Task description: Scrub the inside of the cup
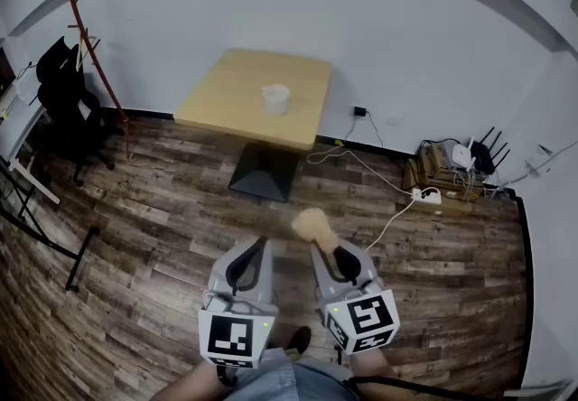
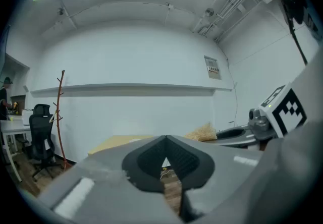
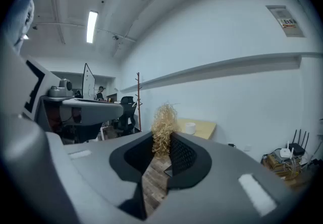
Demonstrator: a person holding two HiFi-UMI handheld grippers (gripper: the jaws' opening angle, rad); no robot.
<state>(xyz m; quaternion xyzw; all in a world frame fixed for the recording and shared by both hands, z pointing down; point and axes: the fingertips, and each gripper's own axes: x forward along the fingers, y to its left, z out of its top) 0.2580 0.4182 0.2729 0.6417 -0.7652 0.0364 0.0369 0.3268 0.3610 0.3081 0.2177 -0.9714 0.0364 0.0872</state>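
A white cup point(image 1: 275, 98) stands on a light wooden table point(image 1: 226, 92) by the far wall, well ahead of both grippers. My right gripper point(image 1: 321, 252) is shut on a tuft of pale straw-like scrubber point(image 1: 313, 226) that sticks out past its tips. The right gripper view shows the scrubber point(image 3: 164, 127) pinched between the black pads, with the cup point(image 3: 190, 127) small behind it. My left gripper point(image 1: 260, 250) is shut with nothing in it; its pads meet at the tip point(image 2: 165, 140). Both grippers hang side by side over the wood floor.
A red coat rack point(image 1: 86, 38) and a black office chair point(image 1: 68, 101) stand at the left. Cables, a power strip point(image 1: 424, 196) and routers point(image 1: 474, 155) lie by the wall at the right. The table rests on a dark square base point(image 1: 264, 173).
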